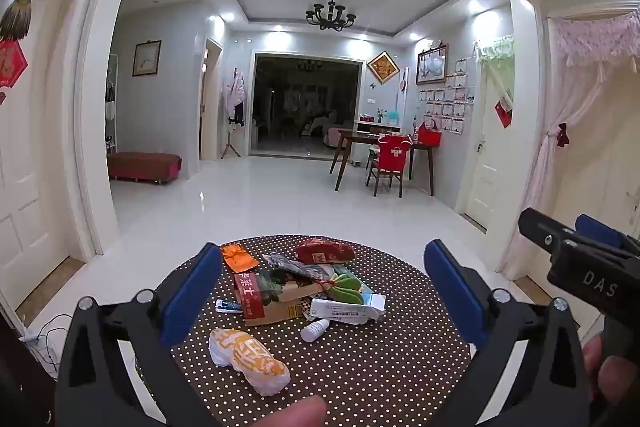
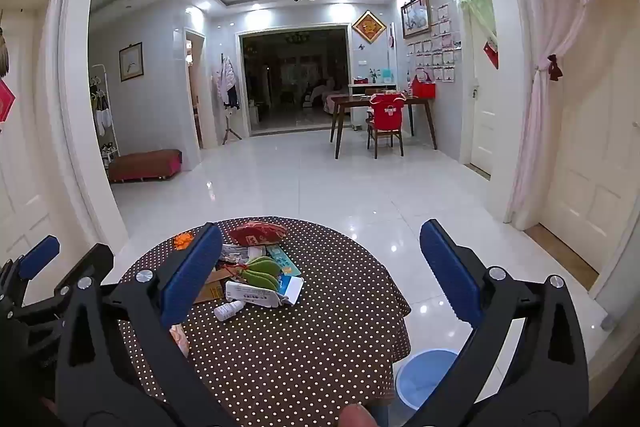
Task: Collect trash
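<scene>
A pile of trash lies on a round polka-dot table (image 1: pixel 360 367): a white and orange crumpled wrapper (image 1: pixel 248 359), a small white bottle (image 1: pixel 315 330), a white carton (image 1: pixel 346 309), a cardboard box with a red label (image 1: pixel 268 301), a red packet (image 1: pixel 325 251) and an orange packet (image 1: pixel 239 257). My left gripper (image 1: pixel 324 291) is open above the table's near side, empty. My right gripper (image 2: pixel 320 271) is open and empty, to the right of the left one; the bottle (image 2: pixel 228 309) and carton (image 2: pixel 260 293) lie ahead of it.
A blue bin (image 2: pixel 426 377) stands on the floor at the table's right near side. The white tiled floor (image 2: pixel 320 179) stretches behind the table. A dining table with a red-covered chair (image 2: pixel 386 125) stands far back right. A red bench (image 1: pixel 144 167) is at the left.
</scene>
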